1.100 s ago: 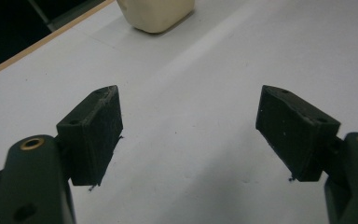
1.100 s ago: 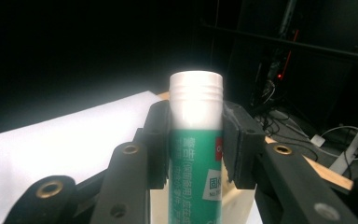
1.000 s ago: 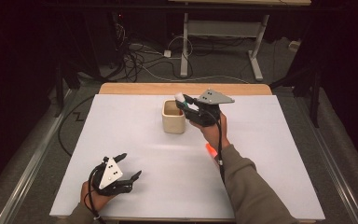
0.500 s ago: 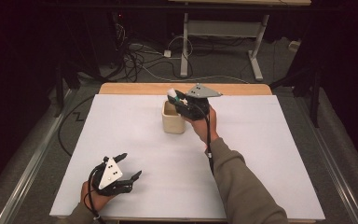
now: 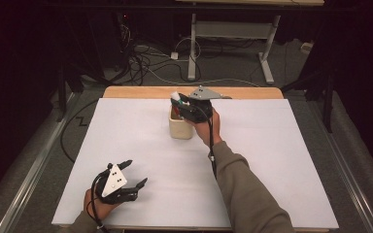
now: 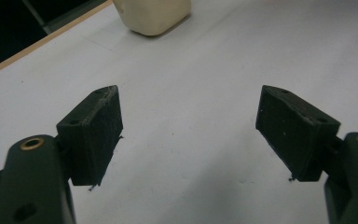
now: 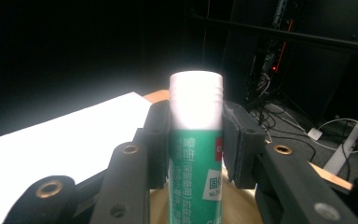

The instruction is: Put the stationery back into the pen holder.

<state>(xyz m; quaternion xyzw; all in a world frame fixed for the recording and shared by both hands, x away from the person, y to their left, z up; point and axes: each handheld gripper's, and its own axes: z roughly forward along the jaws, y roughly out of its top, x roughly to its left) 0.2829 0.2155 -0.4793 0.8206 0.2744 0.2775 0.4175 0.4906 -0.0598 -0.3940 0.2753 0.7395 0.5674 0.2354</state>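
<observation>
Left gripper (image 5: 135, 175): near the front left edge of the white table (image 5: 281, 160), jaws spread wide and holding nothing. In the left gripper view its black pads (image 6: 95, 130) stand well apart above bare white surface, with the lower part of the cream cup (image 6: 153, 15) far off at the top.

Cream cup (image 5: 180, 127): small, squarish with rounded corners, upright at the far middle of the table, near the wooden back edge (image 5: 141, 92).

Glue stick (image 7: 196, 154): green cylindrical body with a ribbed white cap, held upright. A white and red label panel sits on the body, with white printed characters running down it, too small to read for certain. In the high view it stands over the mouth of the cup, white cap uppermost (image 5: 176, 98); the right gripper view shows the cup's rim directly beneath it. Whether its base touches the cup cannot be told.

Right gripper (image 5: 183, 108): clamped on the glue stick, one pad (image 7: 235, 140) pressed to each side of the body just below the cap. The high view adds the grey plate on top and the sleeved forearm (image 5: 245, 189) behind it.
</observation>
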